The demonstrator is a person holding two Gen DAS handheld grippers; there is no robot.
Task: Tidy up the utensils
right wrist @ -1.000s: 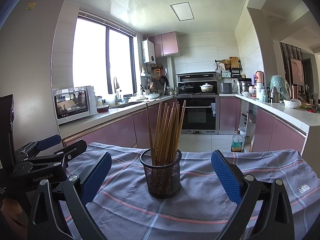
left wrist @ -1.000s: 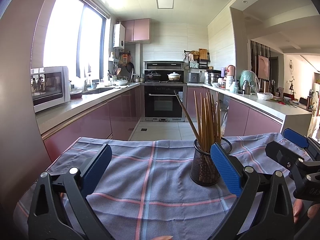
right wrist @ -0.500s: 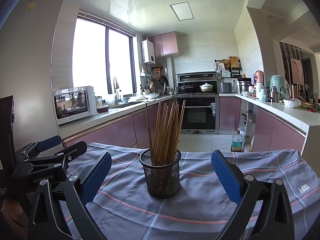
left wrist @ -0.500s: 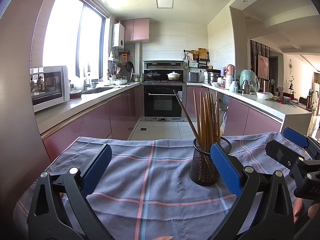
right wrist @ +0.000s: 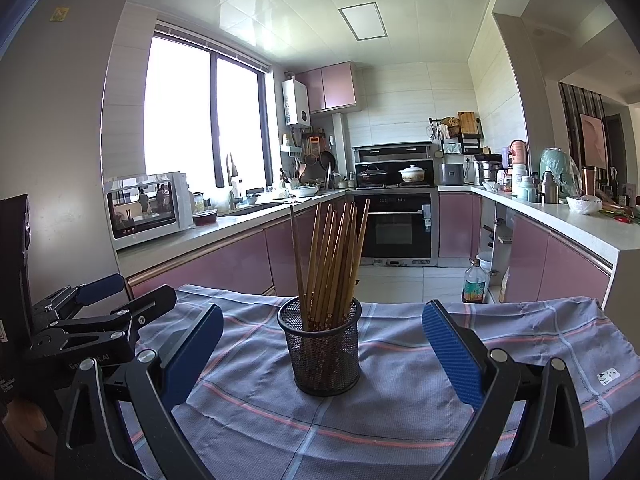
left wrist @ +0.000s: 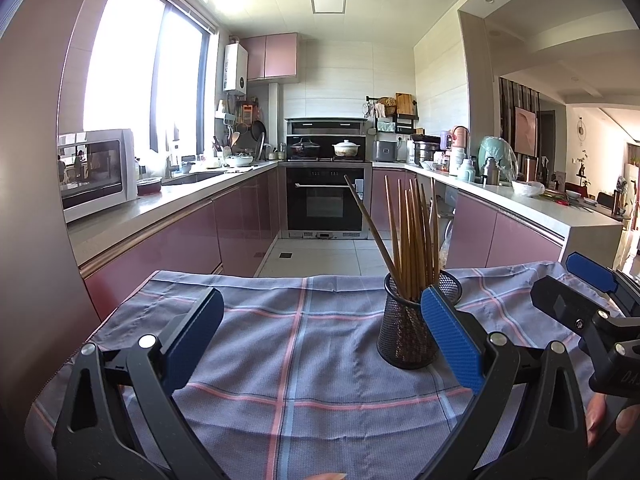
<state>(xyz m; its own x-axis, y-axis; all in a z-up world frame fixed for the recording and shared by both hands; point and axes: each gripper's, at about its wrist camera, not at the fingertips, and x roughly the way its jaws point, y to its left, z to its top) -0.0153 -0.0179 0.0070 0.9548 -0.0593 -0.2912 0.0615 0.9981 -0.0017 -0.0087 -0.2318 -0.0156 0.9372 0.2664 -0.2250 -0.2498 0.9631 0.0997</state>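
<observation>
A black mesh holder (right wrist: 324,350) stands upright on the checked cloth, filled with several wooden chopsticks (right wrist: 332,256). In the left wrist view the holder (left wrist: 404,336) is right of centre, partly behind the right pad, with its chopsticks (left wrist: 416,232) fanned upward. My left gripper (left wrist: 320,336) is open and empty, above the cloth to the left of the holder. My right gripper (right wrist: 322,344) is open and empty, its pads on either side of the holder, nearer the camera and apart from it. The left gripper also shows at the left edge of the right wrist view (right wrist: 104,308), the right gripper at the right edge of the left wrist view (left wrist: 576,288).
The blue-grey checked cloth (right wrist: 520,340) covers the table (left wrist: 280,320). Beyond its far edge is a kitchen floor, pink cabinets, an oven (right wrist: 394,224) and counters. A microwave (left wrist: 96,172) stands on the left counter. A bottle (right wrist: 474,282) stands on the floor at right.
Both views have shifted only slightly; the holder and chopsticks stay in place and both grippers stay open.
</observation>
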